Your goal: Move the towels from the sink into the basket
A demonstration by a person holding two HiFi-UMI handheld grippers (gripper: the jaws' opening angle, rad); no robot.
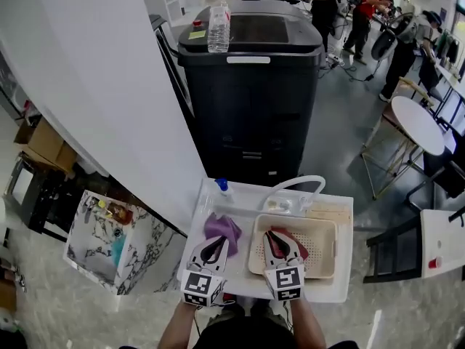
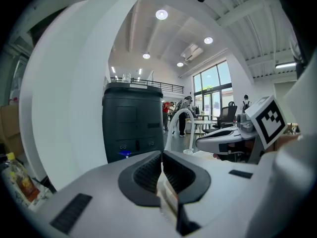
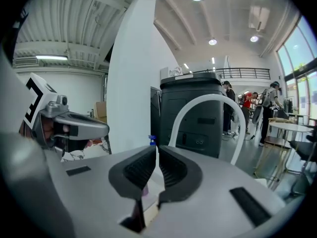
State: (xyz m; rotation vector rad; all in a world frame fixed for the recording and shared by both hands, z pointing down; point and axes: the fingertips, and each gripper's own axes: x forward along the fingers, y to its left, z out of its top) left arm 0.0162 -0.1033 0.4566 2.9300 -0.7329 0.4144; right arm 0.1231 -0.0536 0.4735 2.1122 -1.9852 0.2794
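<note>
Two towels in view: purple towel (image 1: 221, 229) and red towel (image 1: 293, 240). The purple towel sits bunched in the sink (image 1: 245, 199), in the left half of the white unit, just beside the basket (image 1: 324, 251). The red towel lies inside the basket at its near-left part, partly covered in the head view by the right claw (image 3: 156, 148).

The basket is beige and perforated, and takes up the right half of the unit.

Right claw: jaws nearly together with only a thin slit, and nothing between the pads. It hangs over the basket above the red towel. Its own view shows a sliver of purple low down, past the jaws.

Left claw (image 2: 161, 155): jaws closed tip to tip, holding nothing. In the head view it is over the near edge of the purple towel; contact can't be told. Both claws point slightly downward, side by side, with marker cubes toward the person.

A white arched faucet (image 1: 298, 182) stands at the back of the surface. A blue-capped bottle (image 1: 222, 187) is at the back-left corner.

A big black machine (image 1: 251, 93) stands right behind the unit, with a clear water bottle (image 1: 218, 26) and a yellow note (image 1: 197, 33) on its top. A white pillar (image 1: 94, 86) is to the left, with a marble-pattern box (image 1: 109, 242) on the floor beside it. A round white table (image 1: 415, 123) stands to the right, and people (image 1: 363, 17) are in the background.
</note>
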